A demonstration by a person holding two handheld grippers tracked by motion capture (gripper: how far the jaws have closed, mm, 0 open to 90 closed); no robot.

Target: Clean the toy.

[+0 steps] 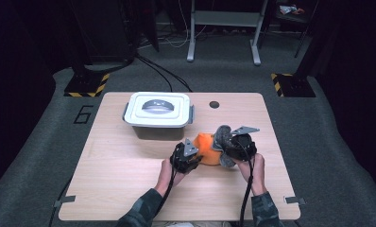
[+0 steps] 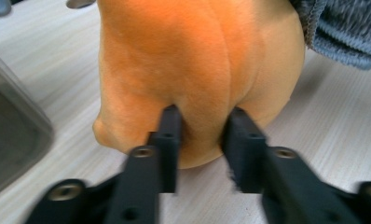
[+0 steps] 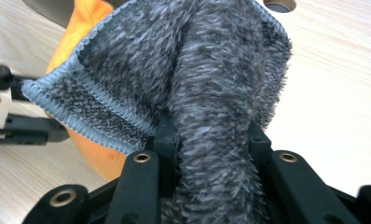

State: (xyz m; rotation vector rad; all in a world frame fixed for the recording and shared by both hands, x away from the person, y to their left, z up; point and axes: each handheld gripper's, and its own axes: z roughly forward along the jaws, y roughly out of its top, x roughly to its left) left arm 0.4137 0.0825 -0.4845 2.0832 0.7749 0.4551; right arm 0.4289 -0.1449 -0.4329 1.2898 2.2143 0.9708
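Left gripper (image 2: 203, 122) pinching soft orange plush lump (image 2: 193, 70) between its fingertips; right gripper (image 3: 214, 135) clamped on fuzzy grey knitted cloth (image 3: 193, 70).

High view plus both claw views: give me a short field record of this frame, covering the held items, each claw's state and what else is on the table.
left claw: pinching a fold of the orange cloth
right claw: shut on the grey cloth
cloths: bunched together, touching, at mid-table
container: white lid on, behind the cloths
table: light wood
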